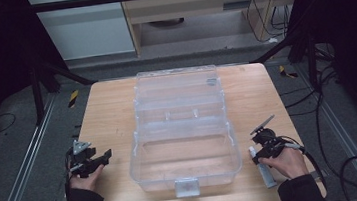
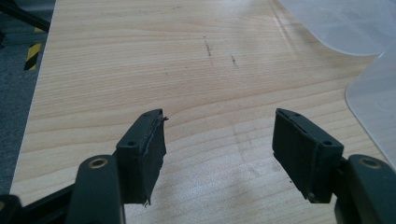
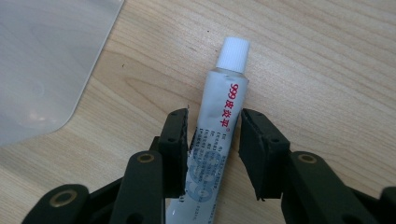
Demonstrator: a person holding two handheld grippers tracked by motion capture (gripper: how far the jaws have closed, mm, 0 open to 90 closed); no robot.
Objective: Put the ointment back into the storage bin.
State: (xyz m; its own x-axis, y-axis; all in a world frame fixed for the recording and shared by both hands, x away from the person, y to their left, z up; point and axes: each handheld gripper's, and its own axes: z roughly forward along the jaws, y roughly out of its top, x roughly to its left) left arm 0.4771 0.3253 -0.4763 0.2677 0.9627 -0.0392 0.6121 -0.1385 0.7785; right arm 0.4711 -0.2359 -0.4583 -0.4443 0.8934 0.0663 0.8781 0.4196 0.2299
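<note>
Wooden table (image 1: pixel 112 112) takes up the middle of the high view, dark floor around it. Clear plastic box (image 1: pixel 184 150) sits open at frame centre, its lid folded back toward the top, latch tab at the bottom edge; nothing in it that you can see.

Your left gripper (image 1: pixel 106 156) is at lower left of the high view, left of the box and apart from it. In the left gripper view its jaws stand wide, only bare wood between them, gripper (image 2: pixel 219 135) holding nothing; a corner of the box shows at the right edge.

Your right gripper (image 1: pixel 257 156) is at lower right of the high view, just right of the box. The white tube (image 1: pixel 263 167) lies flat on the table under it. In the right gripper view the tube (image 3: pixel 219 121) runs up the frame centre, white cap toward the top, red print on its side. Gripper (image 3: pixel 214 140) jaws straddle the tube's body: left pad looks to touch it, right pad shows a thin gap, so not clamped yet.
</note>
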